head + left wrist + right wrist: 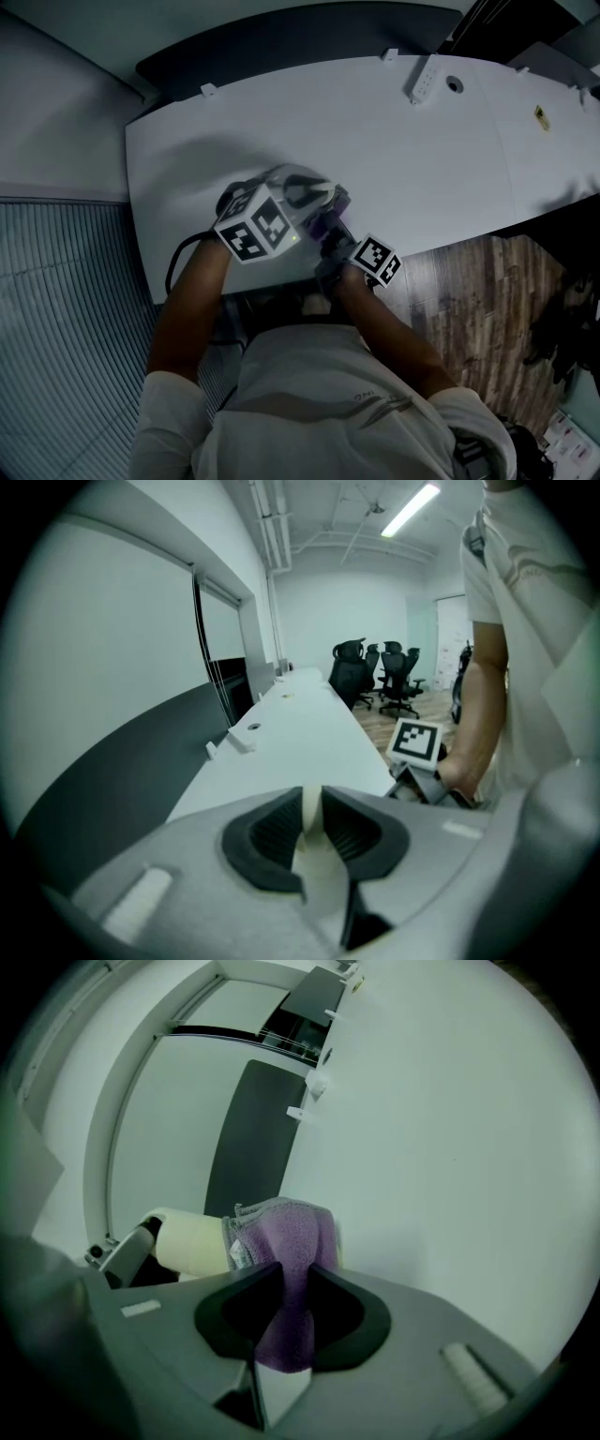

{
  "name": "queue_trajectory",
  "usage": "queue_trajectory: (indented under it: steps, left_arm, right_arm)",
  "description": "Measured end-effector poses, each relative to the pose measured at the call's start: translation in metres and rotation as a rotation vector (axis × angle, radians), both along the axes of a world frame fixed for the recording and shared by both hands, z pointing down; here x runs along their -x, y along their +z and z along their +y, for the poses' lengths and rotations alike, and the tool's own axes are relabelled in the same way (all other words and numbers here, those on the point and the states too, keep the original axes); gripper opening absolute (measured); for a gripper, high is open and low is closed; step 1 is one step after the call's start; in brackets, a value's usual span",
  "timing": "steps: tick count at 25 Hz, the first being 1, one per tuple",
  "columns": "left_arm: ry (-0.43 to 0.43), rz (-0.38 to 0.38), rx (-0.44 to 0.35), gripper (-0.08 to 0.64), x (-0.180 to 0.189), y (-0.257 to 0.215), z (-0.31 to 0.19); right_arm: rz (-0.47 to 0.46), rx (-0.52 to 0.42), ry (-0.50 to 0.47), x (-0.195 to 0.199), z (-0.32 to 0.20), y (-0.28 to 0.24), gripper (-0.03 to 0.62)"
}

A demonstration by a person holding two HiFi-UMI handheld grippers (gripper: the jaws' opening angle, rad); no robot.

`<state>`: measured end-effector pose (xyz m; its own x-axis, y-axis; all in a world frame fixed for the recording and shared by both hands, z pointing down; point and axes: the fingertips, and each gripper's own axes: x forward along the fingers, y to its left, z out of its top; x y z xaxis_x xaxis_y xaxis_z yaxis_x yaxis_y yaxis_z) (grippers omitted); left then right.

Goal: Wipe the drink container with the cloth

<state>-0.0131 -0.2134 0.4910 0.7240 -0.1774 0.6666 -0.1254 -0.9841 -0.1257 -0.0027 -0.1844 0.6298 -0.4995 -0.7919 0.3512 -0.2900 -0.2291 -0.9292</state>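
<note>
Cloth [281,1241] hung pinched in the right claw [292,1283], draped over one end of the cream container [192,1241] at lower left, likely to rub it. Left claw [313,808] clamped that container, apparently steadying it over the white desk [450,1147], which stretched away upper right.

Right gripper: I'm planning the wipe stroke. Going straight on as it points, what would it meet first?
Probably the cream drink container, right behind the purple cloth clamped in the right gripper. Beyond it is the white table. Depth is unclear.
</note>
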Motion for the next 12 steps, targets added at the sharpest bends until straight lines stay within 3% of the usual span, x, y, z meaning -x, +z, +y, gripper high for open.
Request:
queue_trajectory:
  steps: [5,8,12]
  left_arm:
    - [-0.006,0.008,0.006,0.063,-0.002,0.003,0.001]
    - [-0.022,0.034,0.015,0.063,-0.001,0.001,0.001]
    - [-0.047,0.057,0.029,0.063,0.0,0.0,0.002]
  right_arm:
    - [0.154,-0.021,-0.031,-0.003,-0.002,0.02,0.091]
    - [0.19,-0.026,-0.069,-0.004,0.0,0.018,0.091]
    - [0.321,-0.117,-0.216,-0.028,0.0,-0.016,0.092]
